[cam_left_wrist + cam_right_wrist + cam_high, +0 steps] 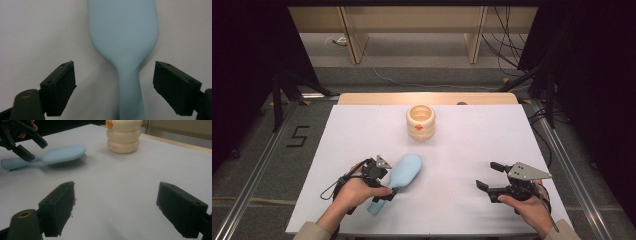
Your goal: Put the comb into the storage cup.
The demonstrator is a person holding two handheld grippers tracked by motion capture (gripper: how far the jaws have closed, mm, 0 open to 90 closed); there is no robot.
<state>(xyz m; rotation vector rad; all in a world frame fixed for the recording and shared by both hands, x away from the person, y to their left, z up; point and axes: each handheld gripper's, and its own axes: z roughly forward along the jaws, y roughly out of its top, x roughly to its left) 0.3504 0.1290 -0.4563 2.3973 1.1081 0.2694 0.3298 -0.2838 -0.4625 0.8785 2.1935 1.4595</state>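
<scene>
A laboratory recording station rather than a home: a white table (512, 145) stands alone on grey carpet, flanked by metal floor rails (257, 165) and black stands (277, 100) with dark curtains at both sides. A numeral 5 (298, 136) is taped to the floor at left. Loose cables (507, 45) trail over the floor behind, beneath plain wooden furniture (412, 25). A person holds instrumented grippers with trailing cables at the near edge

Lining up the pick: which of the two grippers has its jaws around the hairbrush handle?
The left gripper: its open jaws straddle the blue hairbrush handle. The right gripper is open over bare table.
</scene>
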